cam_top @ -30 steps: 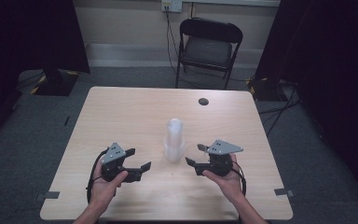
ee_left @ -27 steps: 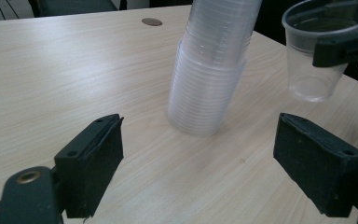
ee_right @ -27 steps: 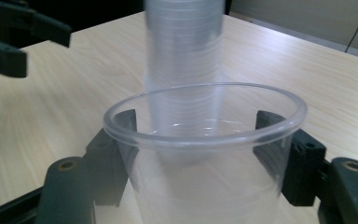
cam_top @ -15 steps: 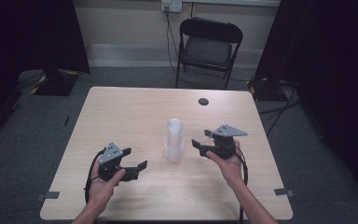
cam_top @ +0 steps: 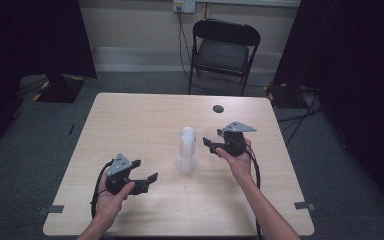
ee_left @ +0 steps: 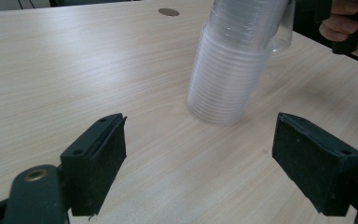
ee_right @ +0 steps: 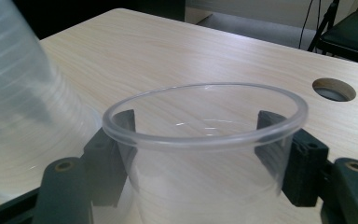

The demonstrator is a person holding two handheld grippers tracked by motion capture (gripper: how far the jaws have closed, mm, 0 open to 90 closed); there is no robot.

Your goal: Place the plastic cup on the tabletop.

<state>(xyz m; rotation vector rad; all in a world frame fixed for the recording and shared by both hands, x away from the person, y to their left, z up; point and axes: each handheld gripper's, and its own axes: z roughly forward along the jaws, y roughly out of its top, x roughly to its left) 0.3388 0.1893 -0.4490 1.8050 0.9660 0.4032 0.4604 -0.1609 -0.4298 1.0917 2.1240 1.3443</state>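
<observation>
Behind, a folding chair (cam_top: pixel 223 50) faces the wooden table (cam_top: pixel 130 125).

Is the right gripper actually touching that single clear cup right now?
Touching. In the right gripper view the clear cup sits between the right gripper jaws, both pads against its wall just below the rim.

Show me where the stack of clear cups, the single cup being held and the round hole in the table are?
stack of clear cups (cam_top: pixel 186 150): high view, side wall, mid-height.
single clear cup (ee_right: pixel 205 116): right gripper view, front rim.
round hole (cam_top: pixel 218 108): high view, its centre.
</observation>
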